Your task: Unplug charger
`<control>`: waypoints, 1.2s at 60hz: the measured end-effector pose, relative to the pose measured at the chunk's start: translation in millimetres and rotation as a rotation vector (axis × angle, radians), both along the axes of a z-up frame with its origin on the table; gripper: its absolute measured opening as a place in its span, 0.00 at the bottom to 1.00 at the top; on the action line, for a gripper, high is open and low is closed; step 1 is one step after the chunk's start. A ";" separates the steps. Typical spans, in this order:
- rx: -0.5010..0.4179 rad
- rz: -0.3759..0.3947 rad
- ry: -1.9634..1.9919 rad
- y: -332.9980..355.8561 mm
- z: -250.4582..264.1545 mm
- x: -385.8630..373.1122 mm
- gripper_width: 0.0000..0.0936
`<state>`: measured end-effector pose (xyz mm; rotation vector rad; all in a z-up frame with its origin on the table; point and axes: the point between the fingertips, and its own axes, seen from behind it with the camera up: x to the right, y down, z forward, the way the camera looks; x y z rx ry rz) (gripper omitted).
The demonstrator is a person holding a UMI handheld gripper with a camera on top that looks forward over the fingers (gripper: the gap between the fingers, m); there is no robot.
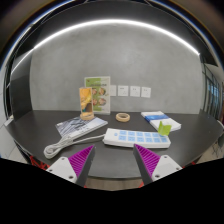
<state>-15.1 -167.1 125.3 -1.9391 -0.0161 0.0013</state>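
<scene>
A white power strip (136, 139) with pale blue sockets lies on the dark table, just ahead of my fingers and slightly right. A white charger plug (153, 117) sits at its far end, with a yellow-green piece (165, 128) beside it. A white cable (55, 148) curls on the table by the left finger. My gripper (113, 164) is open and empty, its purple pads (78, 160) spread wide over bare table, short of the strip.
A clear bag with cables (78, 126) lies at the left. A green and orange leaflet stand (94, 98) and a tape roll (123, 117) stand further back. Wall sockets (130, 91) sit on the grey wall. The table's front edge (112, 182) is between the fingers.
</scene>
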 end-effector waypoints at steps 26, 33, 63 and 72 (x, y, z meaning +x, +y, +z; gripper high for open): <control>-0.019 -0.154 -0.048 66.9 -40.3 189.6 0.84; 0.002 -0.109 -0.073 117.0 -43.6 225.6 0.84; 0.069 -0.084 -0.047 208.9 -61.6 260.6 0.48; 0.072 -0.119 -0.020 208.7 -61.6 261.4 0.35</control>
